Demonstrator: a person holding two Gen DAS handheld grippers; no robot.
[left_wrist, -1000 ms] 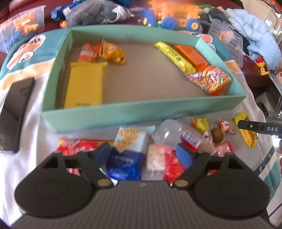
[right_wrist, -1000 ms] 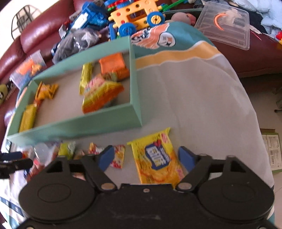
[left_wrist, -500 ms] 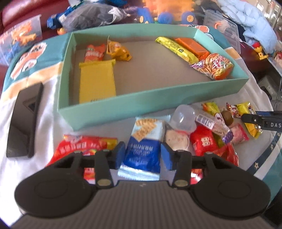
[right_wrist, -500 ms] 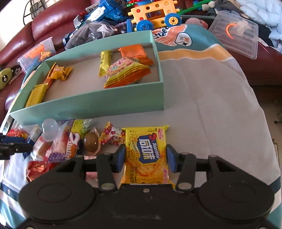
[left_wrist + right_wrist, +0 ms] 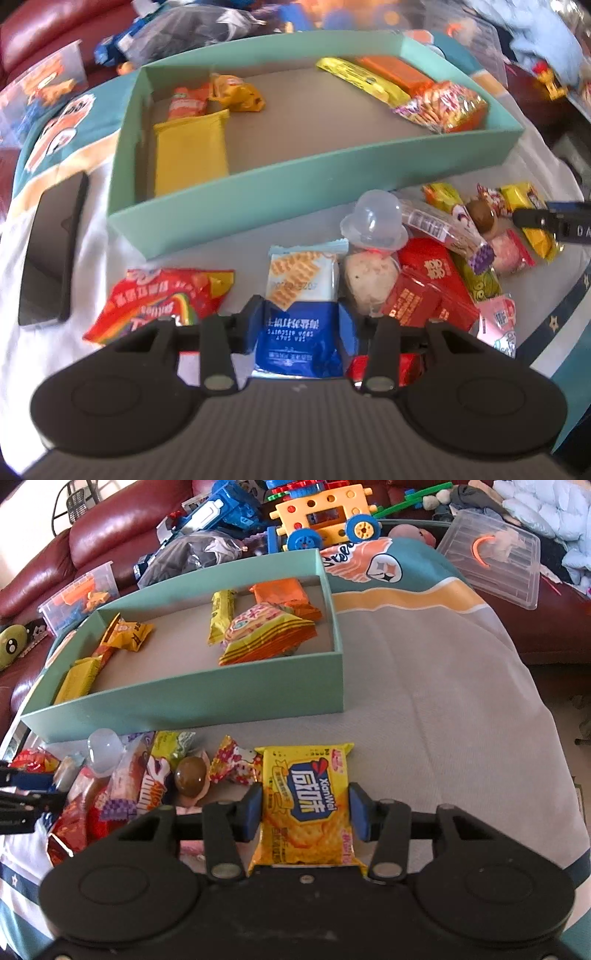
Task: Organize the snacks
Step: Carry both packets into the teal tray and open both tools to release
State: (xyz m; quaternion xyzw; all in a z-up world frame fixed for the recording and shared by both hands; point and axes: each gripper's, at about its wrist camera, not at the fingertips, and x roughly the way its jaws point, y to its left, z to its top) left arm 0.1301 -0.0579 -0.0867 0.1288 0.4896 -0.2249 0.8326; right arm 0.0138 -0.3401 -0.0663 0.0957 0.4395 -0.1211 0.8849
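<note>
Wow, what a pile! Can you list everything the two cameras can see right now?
Box: 1, teal, on the cloth, open top.
Snacks in box: about 7; large yellow packet on its left, orange bar on its right.
Cracker packet: 1, blue and white, held between the left jaws.
Biscuit packet: 1, yellow, held between the right jaws.
Candy bag: 1, red with rainbow, in front of box.
Loose snacks: several, mixed colours, in front of box; clear jelly cup among them.
Toy car: 1, yellow with blue wheels, behind box.
Sofa: dark red, behind.
Left gripper: 1, black, blue pads.
Right gripper: 1, black, blue pads.
</note>
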